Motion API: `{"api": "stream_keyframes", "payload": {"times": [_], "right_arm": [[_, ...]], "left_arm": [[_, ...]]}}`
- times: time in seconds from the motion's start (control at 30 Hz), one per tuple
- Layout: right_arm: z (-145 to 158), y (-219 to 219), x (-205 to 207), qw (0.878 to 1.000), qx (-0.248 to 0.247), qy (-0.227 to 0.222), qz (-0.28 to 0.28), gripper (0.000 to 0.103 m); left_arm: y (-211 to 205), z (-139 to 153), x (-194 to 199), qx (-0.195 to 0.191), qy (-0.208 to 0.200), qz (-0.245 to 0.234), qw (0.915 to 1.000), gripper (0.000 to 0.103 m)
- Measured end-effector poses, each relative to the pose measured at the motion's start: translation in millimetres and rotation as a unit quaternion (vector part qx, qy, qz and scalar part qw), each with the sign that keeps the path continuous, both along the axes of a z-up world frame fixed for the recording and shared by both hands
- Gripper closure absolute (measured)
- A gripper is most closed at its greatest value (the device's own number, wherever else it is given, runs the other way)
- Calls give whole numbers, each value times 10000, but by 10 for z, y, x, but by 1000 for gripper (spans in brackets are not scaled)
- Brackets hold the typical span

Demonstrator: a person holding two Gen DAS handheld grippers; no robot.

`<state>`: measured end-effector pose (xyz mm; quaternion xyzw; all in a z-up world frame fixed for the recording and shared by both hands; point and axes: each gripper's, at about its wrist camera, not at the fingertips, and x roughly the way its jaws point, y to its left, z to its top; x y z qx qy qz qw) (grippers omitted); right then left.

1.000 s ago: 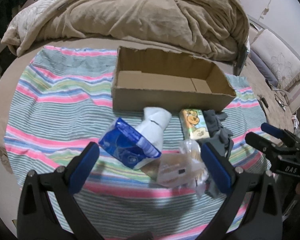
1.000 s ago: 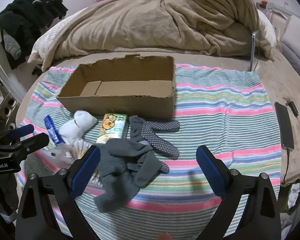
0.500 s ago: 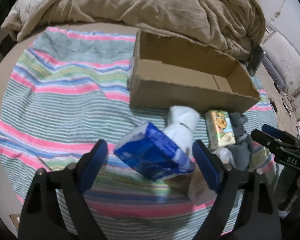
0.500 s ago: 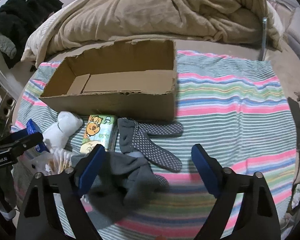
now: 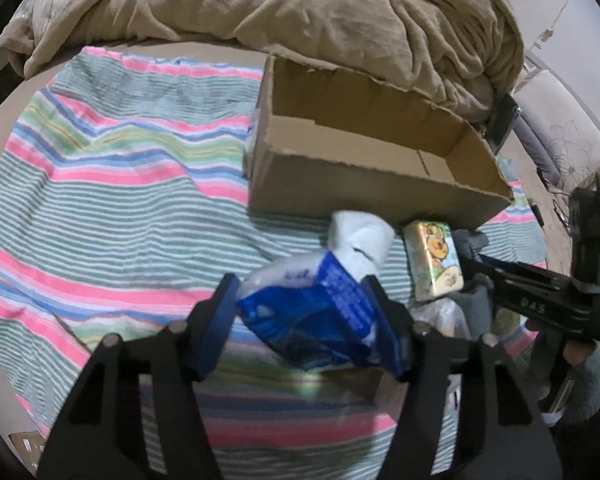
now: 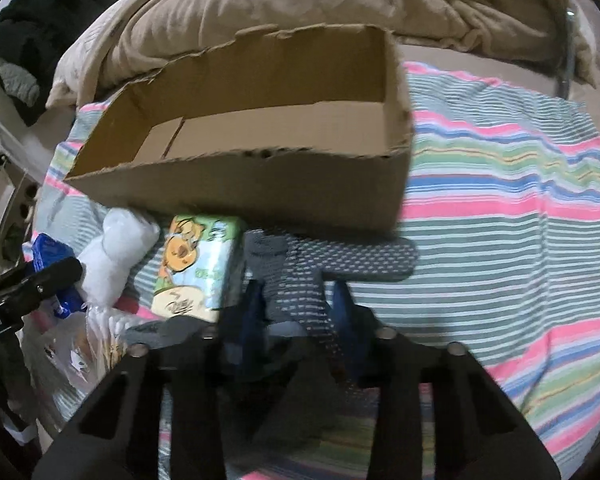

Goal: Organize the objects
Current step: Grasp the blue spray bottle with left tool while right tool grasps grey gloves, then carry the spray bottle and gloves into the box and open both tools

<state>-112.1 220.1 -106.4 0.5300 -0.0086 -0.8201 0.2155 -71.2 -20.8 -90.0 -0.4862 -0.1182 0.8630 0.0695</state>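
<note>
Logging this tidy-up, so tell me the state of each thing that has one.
Brown cardboard box: open, empty.
Blue plastic packet: between the closing left gripper jaws.
Grey dotted glove: between the closing right gripper jaws.
Cartoon tissue pack: lying outside the box.

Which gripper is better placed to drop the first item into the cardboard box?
Left. Its closing jaws already flank the blue pouch, directly before the empty cardboard box. The right gripper is closing on the dotted grey glove, partly bunched under its fingers.
</note>
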Motion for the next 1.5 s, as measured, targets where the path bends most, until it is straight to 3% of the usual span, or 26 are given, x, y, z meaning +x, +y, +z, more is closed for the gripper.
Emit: {"api": "stream_keyframes", "payload": {"times": [0.23, 0.7, 1.0, 1.5], "right_arm": [[96, 58, 66, 9998, -147, 149, 4, 80], [567, 193, 269, 9959, -378, 815, -100, 81], [657, 226, 347, 9949, -446, 892, -139, 81], [960, 331, 390, 9907, -531, 1243, -176, 81]], "left_arm": [[37, 164, 119, -79, 250, -98, 9996, 54], [121, 291, 298, -7, 395, -383, 9985, 77], [220, 309, 460, 7, 388, -529, 9978, 83], [298, 755, 424, -79, 921, -690, 9933, 87]]}}
